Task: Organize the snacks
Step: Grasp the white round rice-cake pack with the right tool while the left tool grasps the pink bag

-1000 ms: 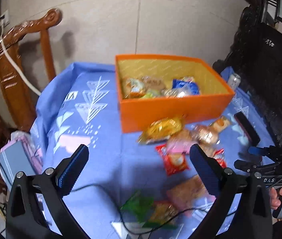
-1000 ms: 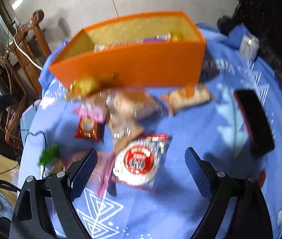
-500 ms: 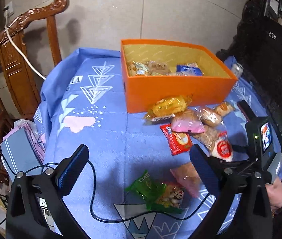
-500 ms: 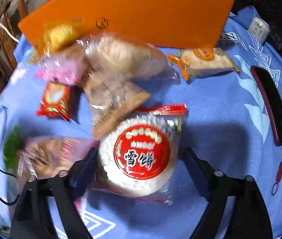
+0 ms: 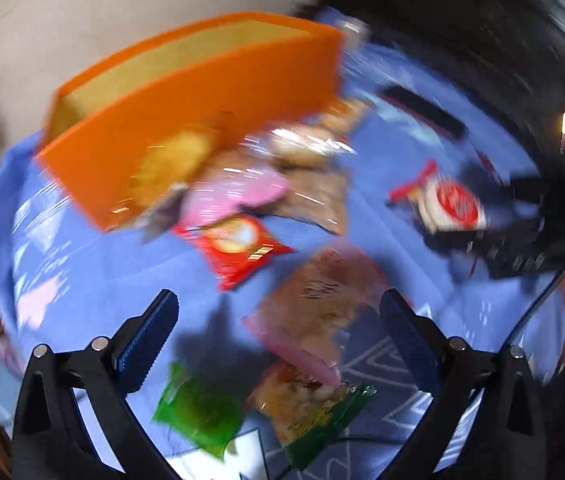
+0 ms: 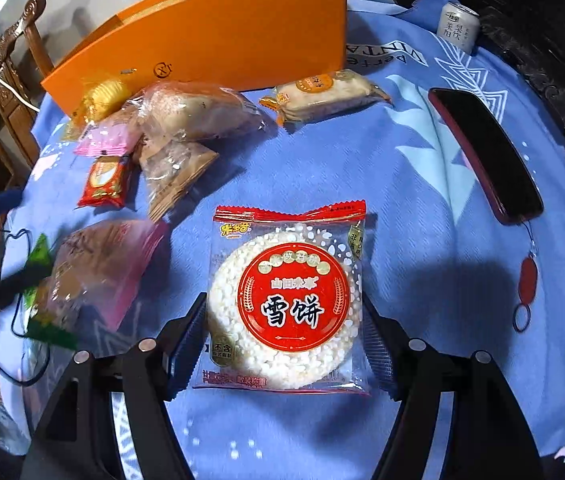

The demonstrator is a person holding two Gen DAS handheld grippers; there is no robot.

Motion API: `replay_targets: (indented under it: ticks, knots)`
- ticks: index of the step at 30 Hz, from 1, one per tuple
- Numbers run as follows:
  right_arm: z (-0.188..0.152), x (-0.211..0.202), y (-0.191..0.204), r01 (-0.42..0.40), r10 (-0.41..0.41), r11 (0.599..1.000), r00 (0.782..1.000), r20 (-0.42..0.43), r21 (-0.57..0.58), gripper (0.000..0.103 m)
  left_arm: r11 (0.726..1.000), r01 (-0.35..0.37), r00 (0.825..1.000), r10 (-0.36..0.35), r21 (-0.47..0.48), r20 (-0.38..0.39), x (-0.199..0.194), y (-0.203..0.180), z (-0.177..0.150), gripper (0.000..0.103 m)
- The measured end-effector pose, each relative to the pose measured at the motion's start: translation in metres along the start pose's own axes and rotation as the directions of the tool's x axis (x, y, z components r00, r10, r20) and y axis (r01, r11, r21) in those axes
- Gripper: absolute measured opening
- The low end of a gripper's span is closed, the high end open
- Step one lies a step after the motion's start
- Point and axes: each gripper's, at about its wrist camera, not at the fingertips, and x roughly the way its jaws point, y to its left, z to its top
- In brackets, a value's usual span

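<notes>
Early yet: right gripper [image 6: 286,332] clamped on rice cracker [image 6: 288,300] low over the cloth [image 6: 402,184], left gripper [image 5: 278,336] spread empty, some nine packets outside the box [image 6: 218,28].

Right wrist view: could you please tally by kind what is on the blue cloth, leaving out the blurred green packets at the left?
Snack packets: 8, including the rice cracker packet between the right tongs
Orange box: 1
Phone: 1
Can: 1
Total: 11
</notes>
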Motion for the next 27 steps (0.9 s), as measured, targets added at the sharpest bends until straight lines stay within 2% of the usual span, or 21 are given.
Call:
replay_targets:
  ticks: [4,7,9,11,12,13,14,16,22,27]
  knots:
    - [0.0,-0.007,-0.005,-0.001,0.001,1.0,1.0,-0.004,0.002,0.072,0.99,0.055,0.997,-0.048,0.131,-0.053,0.028,-0.01,0.001,0.099]
    - [0.002,-0.006,-0.008,-0.011,0.011,1.0,1.0,-0.004,0.023,0.072,0.979,0.067,0.994,-0.048,0.195,-0.099,0.048,-0.015,-0.001,0.099]
    - [0.002,-0.007,-0.009,-0.009,0.009,1.0,1.0,0.001,0.025,0.072,0.971,0.055,0.994,-0.033,0.231,-0.1,0.056,-0.019,-0.002,0.099]
    - [0.003,-0.008,-0.008,-0.009,0.009,1.0,1.0,0.007,0.024,0.072,0.972,0.062,0.995,-0.044,0.227,-0.085,0.055,-0.019,-0.003,0.099]
    - [0.002,-0.009,-0.007,-0.009,0.008,1.0,1.0,0.011,0.025,0.072,0.974,0.069,0.996,-0.054,0.217,-0.073,0.054,-0.018,-0.003,0.093]
    - [0.001,-0.01,-0.006,-0.009,0.009,1.0,1.0,0.012,0.026,0.072,0.974,0.081,0.996,-0.069,0.212,-0.064,0.052,-0.018,-0.003,0.076]
    - [0.001,-0.01,-0.006,-0.009,0.008,1.0,1.0,0.011,0.026,0.072,0.973,0.098,0.994,-0.086,0.209,-0.066,0.052,-0.018,-0.003,0.066]
    - [-0.001,-0.01,-0.006,-0.007,0.007,1.0,1.0,0.009,0.028,0.072,0.973,0.094,0.995,-0.082,0.213,-0.065,0.052,-0.022,-0.004,0.056]
    - [-0.002,-0.012,-0.006,-0.008,0.008,1.0,1.0,0.022,0.025,0.072,0.984,0.108,0.994,-0.104,0.14,-0.033,0.037,-0.021,-0.005,0.039]
    - [-0.003,-0.016,-0.006,-0.033,0.032,0.999,0.998,0.045,0.016,0.072,0.991,0.124,0.992,-0.124,0.057,-0.006,0.02,-0.013,-0.008,0.036]
